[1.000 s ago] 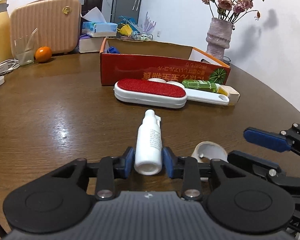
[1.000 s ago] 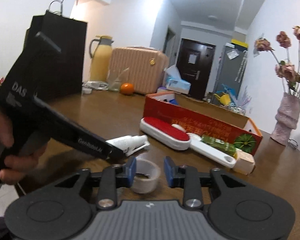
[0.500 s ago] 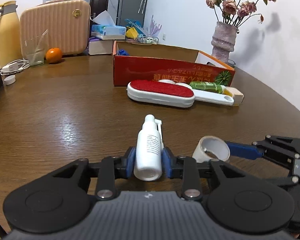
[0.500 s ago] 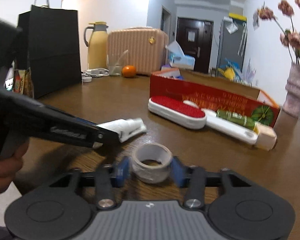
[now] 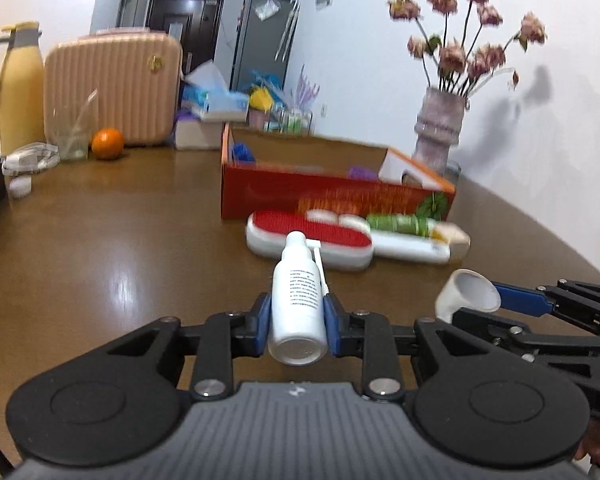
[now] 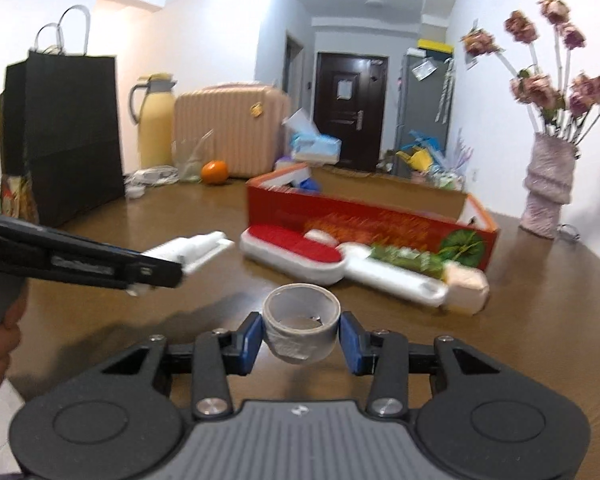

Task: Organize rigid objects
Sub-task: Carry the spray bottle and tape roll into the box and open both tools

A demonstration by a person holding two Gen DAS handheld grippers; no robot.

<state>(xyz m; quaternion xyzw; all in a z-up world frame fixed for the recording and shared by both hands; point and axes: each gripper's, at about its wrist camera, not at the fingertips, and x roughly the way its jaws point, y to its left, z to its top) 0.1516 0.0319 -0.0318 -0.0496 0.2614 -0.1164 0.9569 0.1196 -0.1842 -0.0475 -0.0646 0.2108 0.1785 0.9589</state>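
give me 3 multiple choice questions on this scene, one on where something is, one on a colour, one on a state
1. Where is the lint brush?
A. inside the red box
B. on the table in front of the red box
C. under the vase

2. What colour is the spray bottle?
A. white
B. green
C. black

3. What is the state of the right gripper?
A. open and empty
B. shut on the tape roll
C. shut on an orange

Answers:
1 B: it lies on the table beside the red box.
2 A: its body is white between the left gripper fingers.
3 B: both fingers press the tape roll.
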